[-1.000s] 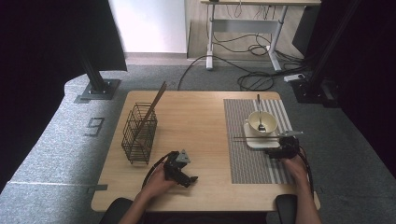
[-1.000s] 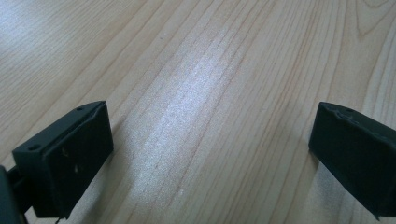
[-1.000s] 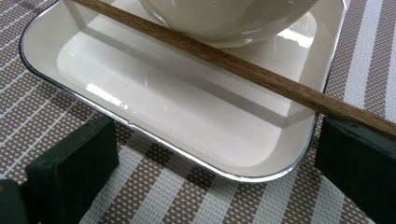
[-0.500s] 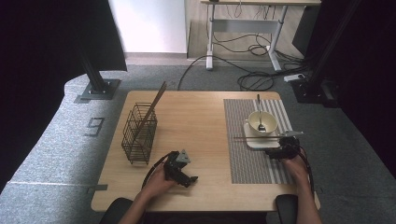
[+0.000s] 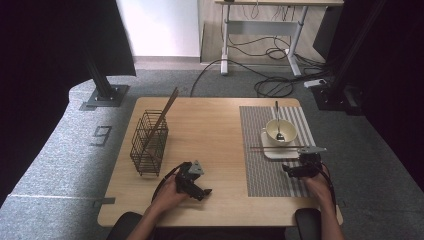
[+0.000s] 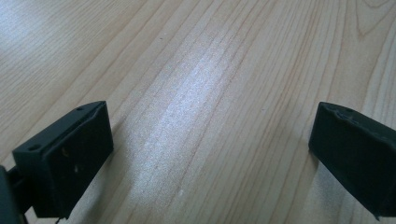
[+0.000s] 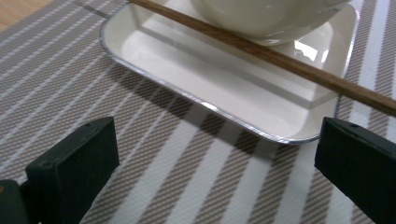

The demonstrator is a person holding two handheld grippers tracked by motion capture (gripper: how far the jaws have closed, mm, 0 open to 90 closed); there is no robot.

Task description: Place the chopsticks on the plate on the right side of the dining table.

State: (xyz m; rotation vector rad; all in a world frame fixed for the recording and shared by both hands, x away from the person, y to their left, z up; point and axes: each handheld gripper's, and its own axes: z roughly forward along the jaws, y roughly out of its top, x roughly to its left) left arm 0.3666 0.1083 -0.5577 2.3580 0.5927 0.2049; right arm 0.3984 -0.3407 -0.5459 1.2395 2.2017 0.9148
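Note:
A cream bowl (image 5: 280,132) with a spoon (image 5: 277,120) in it stands on a square white plate (image 5: 272,152) on the striped placemat (image 5: 265,172). A wooden chopstick (image 5: 275,147) lies across the plate's front; in the right gripper view the chopstick (image 7: 280,58) crosses the plate (image 7: 224,93) under the bowl (image 7: 261,16). My right gripper (image 5: 296,170) rests on the mat just in front of the plate, open (image 7: 215,172) and holding nothing. My left gripper (image 5: 200,190) rests low over bare wood near the front edge, open (image 6: 210,158) and holding nothing.
A black wire basket (image 5: 150,142) stands on the left of the wooden table (image 5: 210,125), with a long wooden stick (image 5: 162,117) leaning out of it. Beyond the table are a grey floor, cables (image 5: 270,85) and desk legs.

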